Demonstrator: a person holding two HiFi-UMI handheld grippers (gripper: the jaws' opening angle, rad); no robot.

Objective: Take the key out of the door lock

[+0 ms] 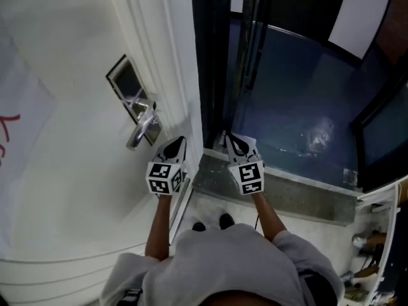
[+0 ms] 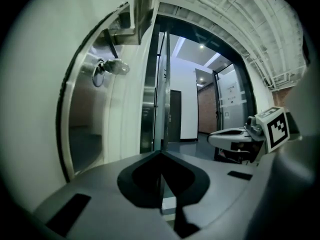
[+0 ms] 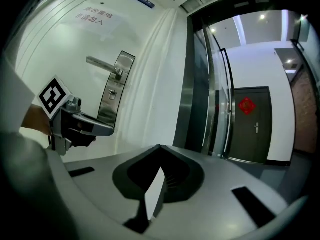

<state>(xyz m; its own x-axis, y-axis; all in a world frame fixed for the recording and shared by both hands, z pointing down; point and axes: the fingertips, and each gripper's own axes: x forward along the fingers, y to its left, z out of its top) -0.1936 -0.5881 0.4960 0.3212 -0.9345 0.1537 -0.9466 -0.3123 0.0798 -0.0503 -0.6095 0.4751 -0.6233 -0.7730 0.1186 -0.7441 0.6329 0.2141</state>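
The silver key (image 2: 114, 67) sticks out of the lock plate (image 2: 82, 109) on the white door, below the lever handle (image 1: 141, 130), with a ring hanging from it. In the right gripper view the plate (image 3: 116, 86) and handle (image 3: 101, 62) show far left. My left gripper (image 1: 178, 141) is shut and empty, just right of the handle by the door's edge, apart from the key. Beside it, my right gripper (image 1: 231, 137) is shut with nothing in it and points past the door edge into the doorway. Each gripper sees the other: the left gripper (image 3: 75, 125) and the right gripper (image 2: 250, 134).
The door stands open; its edge (image 1: 191, 75) borders a dark glass panel and a blue-grey floor. A grey stone threshold (image 1: 287, 193) lies below the grippers. Shelves with small items (image 1: 376, 247) stand at the lower right. A far door with a red ornament (image 3: 246, 105) closes the corridor.
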